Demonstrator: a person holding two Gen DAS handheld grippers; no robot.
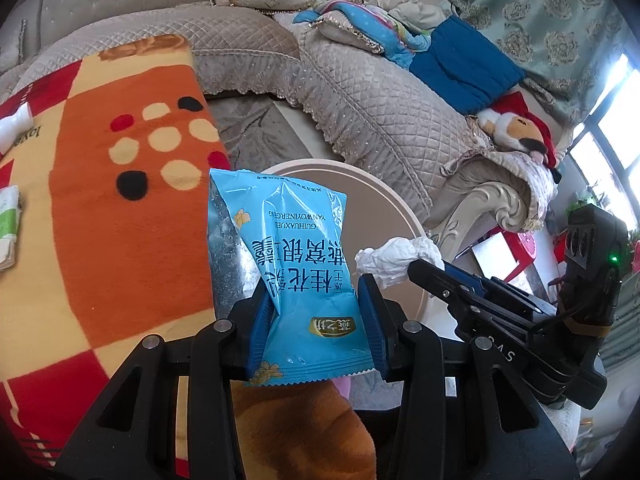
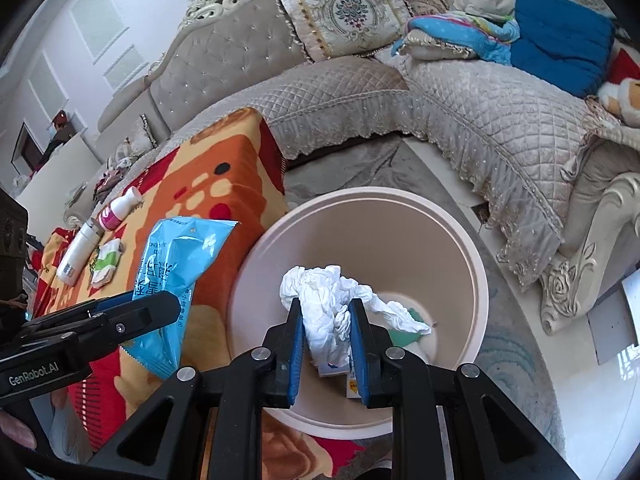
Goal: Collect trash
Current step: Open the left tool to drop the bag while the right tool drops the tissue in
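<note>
Both hand-held grippers carry trash. Left hand-held gripper (image 1: 314,308) is pinching a blue snack wrapper (image 1: 288,252) between its blue pads; right hand-held gripper (image 2: 326,336) is pinching a crumpled white tissue (image 2: 336,300).

Step in hand, as I judge it: release each item into the beige bin (image 2: 476,280).

Procedure:
1. Position the tissue over the middle of the bin opening before I spread the right fingers. It hangs above the opening now, with other scraps visible at the bottom.
2. Move the wrapper further right. It hangs over the blanket-covered desk (image 1: 120,220), near the desk's right edge, and only partly overlaps the bin rim (image 1: 384,184) in the left wrist view.
3. Spread the fingers fully; light film and tissue may cling to the pads.
4. Keep the two grippers apart; they sit close beside each other.

Remaining items: two small bottles (image 2: 100,236) and a green-and-white packet (image 2: 106,260) lie toward the desk's left edge, well apart from both grippers.
</note>
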